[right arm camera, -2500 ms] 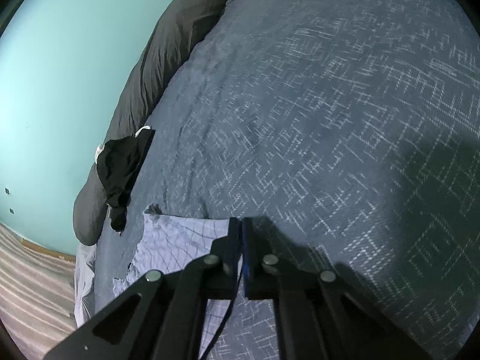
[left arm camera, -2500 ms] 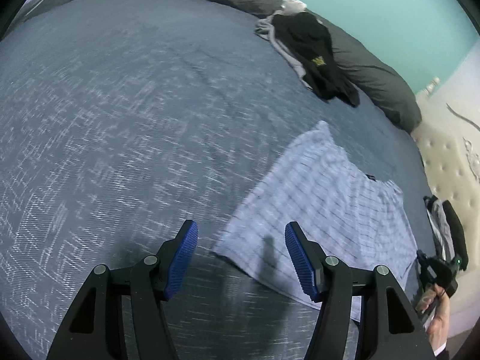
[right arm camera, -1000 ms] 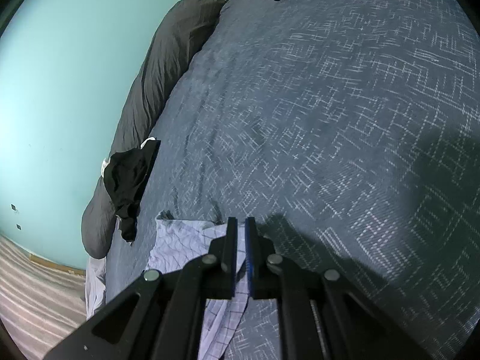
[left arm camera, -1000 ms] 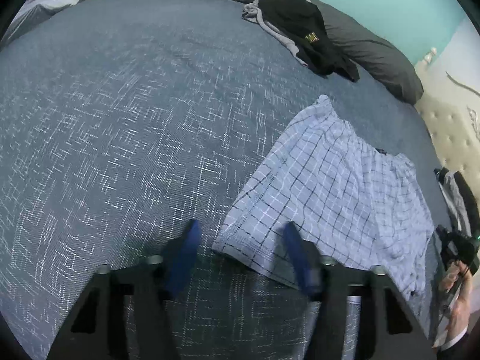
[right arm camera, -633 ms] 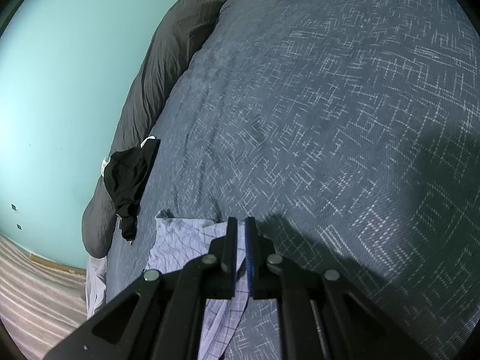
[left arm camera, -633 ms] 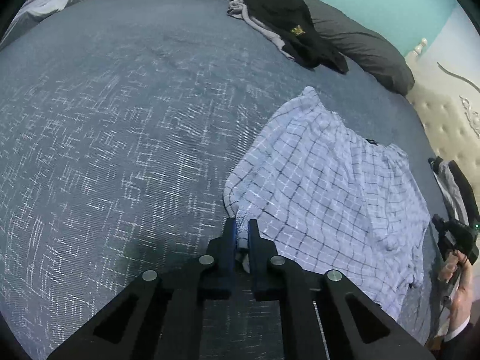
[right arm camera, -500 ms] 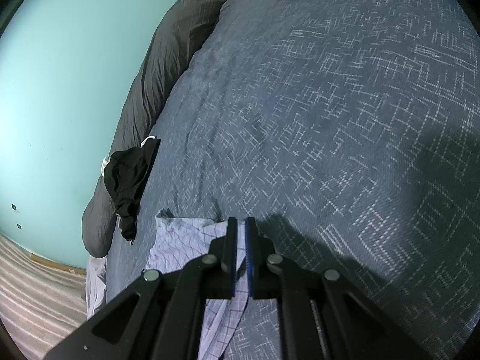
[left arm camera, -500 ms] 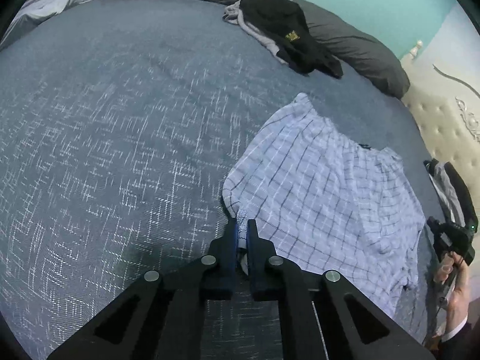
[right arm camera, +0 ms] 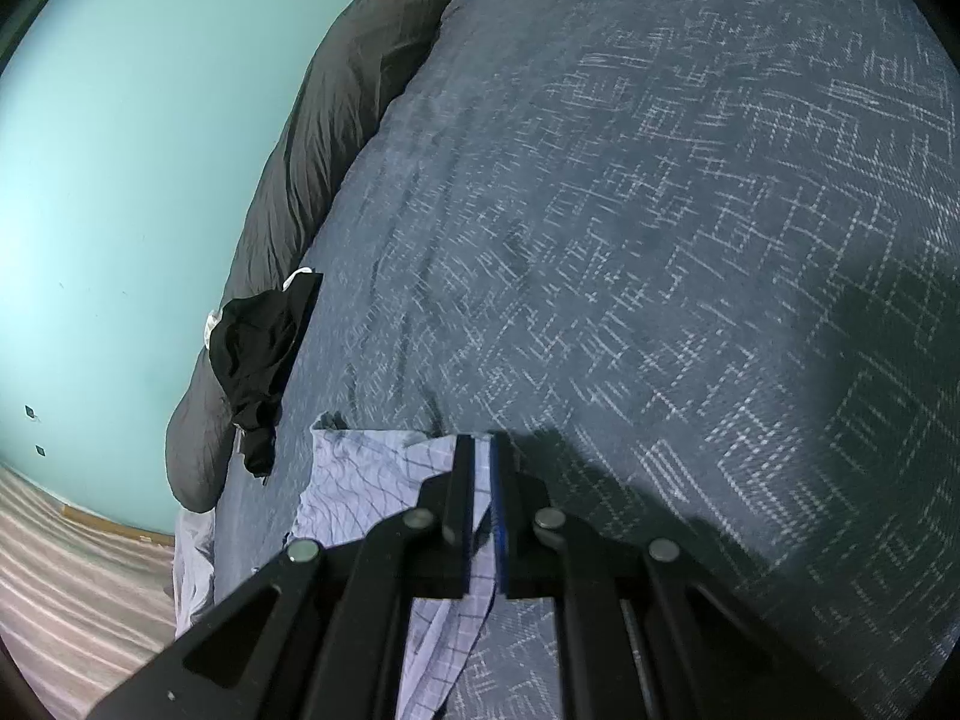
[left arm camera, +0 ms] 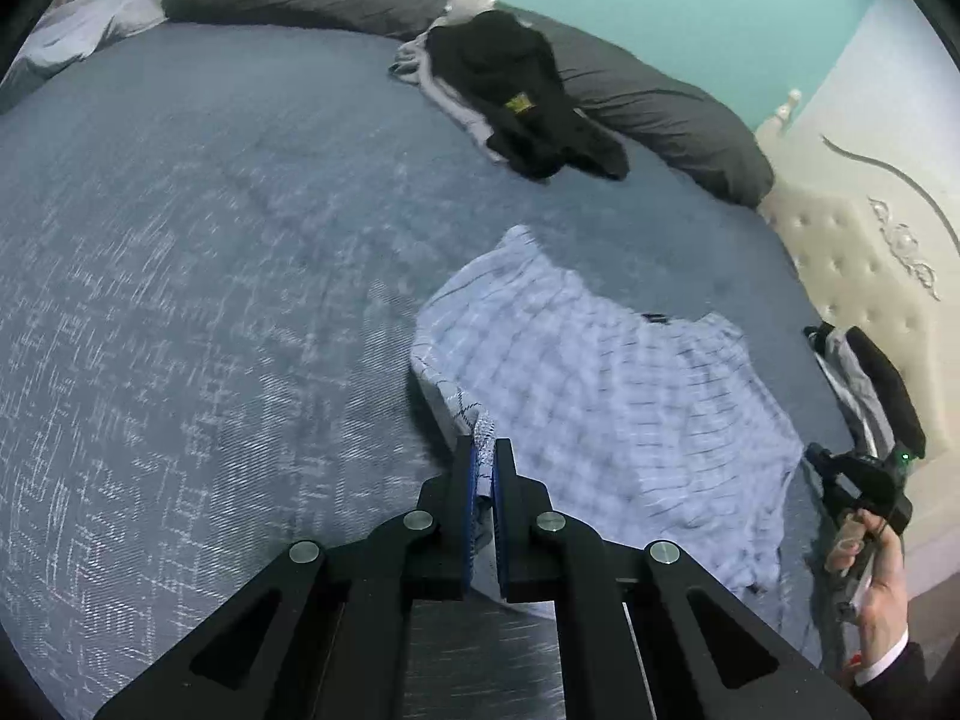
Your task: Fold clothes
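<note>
On blue bedspread [left arm camera: 180, 300], checked shorts [left arm camera: 600, 396] — corners pinched by left tool [left arm camera: 483, 456], right tool [right arm camera: 482, 450]

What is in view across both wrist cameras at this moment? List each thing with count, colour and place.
Pale blue checked cotton shorts: one, spread on the bed, pinched at two edges.
Dark blue woven bedspread: one, covers the bed.
Long dark grey bolster pillow: one, along the far bed edge by the wall.
Black garment pile with pale grey cloth beneath: one, against the pillow.
Dark and grey clothes heap: one, by the cream tufted headboard.
Turquoise wall: behind the bed.
Left gripper: black, blue pads, shut on the shorts' corner.
Right gripper: black, shut on the shorts' edge.
Right hand: holds its gripper handle.
</note>
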Motion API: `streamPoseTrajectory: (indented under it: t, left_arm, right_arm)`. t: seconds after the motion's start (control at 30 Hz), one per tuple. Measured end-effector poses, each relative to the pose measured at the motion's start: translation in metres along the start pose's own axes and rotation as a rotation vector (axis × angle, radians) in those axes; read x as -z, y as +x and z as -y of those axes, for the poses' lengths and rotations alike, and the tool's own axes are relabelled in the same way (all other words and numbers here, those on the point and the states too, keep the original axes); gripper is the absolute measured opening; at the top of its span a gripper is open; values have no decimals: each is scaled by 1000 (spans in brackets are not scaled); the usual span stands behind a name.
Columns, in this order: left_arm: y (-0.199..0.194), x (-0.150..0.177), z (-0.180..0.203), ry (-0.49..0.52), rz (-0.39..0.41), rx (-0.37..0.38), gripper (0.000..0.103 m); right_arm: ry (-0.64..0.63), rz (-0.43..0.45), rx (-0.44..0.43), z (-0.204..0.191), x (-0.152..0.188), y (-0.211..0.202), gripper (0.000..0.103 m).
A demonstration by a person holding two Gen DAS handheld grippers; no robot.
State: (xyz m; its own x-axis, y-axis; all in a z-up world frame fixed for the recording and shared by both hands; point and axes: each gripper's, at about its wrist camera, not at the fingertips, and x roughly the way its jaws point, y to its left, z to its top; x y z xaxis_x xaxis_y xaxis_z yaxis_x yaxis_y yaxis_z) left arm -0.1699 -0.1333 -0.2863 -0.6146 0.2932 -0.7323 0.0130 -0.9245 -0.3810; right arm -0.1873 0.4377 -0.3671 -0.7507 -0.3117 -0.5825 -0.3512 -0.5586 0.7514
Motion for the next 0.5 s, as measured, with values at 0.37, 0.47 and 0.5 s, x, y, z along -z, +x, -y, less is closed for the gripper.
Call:
streamPoseTrajectory:
  t: [0.37,0.47,0.5]
  left_arm:
    - [6,-11,54,56,-1,41,5]
    - [9,-16,72,68,-9,50,5]
    - [10,-19,80,71,-11,57,5]
  right_arm:
    - [30,-7,-32,8,-3,-2,6]
    - [46,-11,-44,13,-5,-4,6]
    - [50,-12,-48,14,-6,-4,6]
